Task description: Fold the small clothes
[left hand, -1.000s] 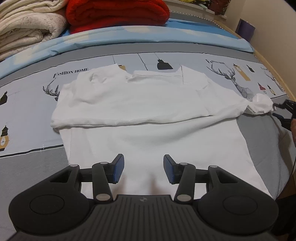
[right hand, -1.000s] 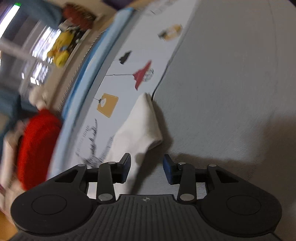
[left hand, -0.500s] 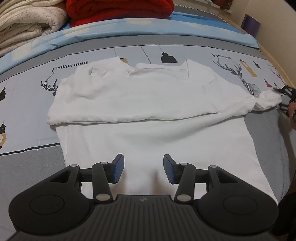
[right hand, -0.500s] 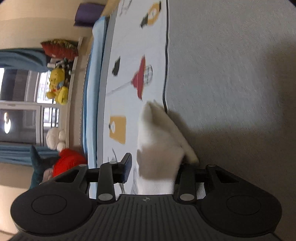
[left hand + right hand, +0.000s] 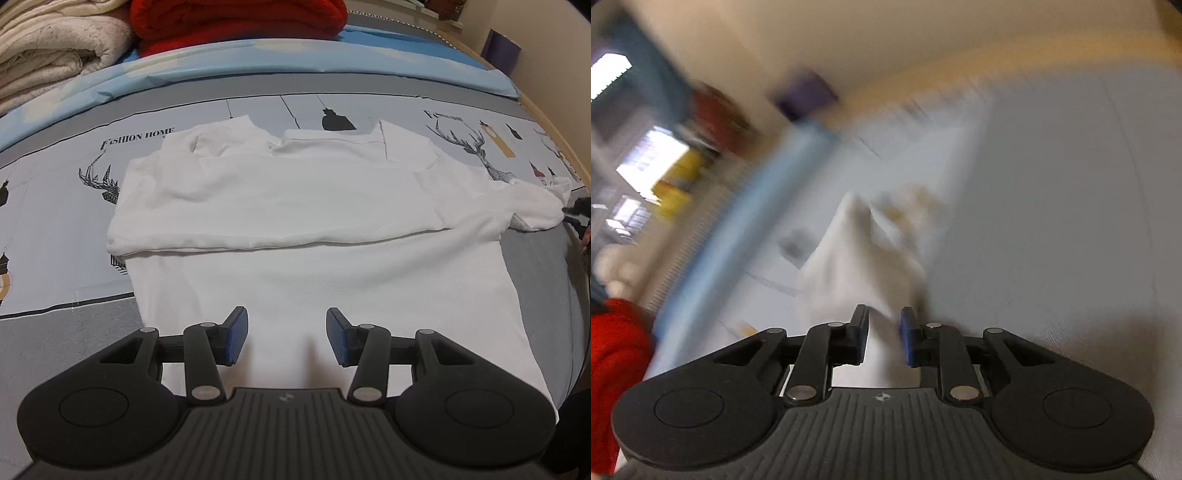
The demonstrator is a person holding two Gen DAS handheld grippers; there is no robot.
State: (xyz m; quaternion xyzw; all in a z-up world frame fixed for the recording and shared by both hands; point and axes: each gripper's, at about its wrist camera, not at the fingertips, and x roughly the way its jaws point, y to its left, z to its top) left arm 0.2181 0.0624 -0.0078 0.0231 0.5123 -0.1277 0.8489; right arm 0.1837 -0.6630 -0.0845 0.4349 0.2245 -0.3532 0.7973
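A small white T-shirt [image 5: 314, 236] lies spread on the printed bedsheet, its upper part folded down over the body. My left gripper [image 5: 286, 336] is open and empty above the shirt's lower hem. My right gripper [image 5: 884, 332] has its jaws closed on the shirt's white sleeve [image 5: 860, 266]; this view is motion-blurred. In the left wrist view the right gripper [image 5: 576, 214] shows at the far right edge, at the tip of the sleeve [image 5: 535, 206].
A red blanket [image 5: 236, 18] and a cream blanket [image 5: 55, 48] are stacked at the far side of the bed. The bed's wooden edge [image 5: 546, 122] runs along the right. Grey and blue sheet surrounds the shirt.
My right gripper has closed on the sleeve tip and is swinging, blurring its view. The sleeve is drawn out further right. My left gripper has barely moved.
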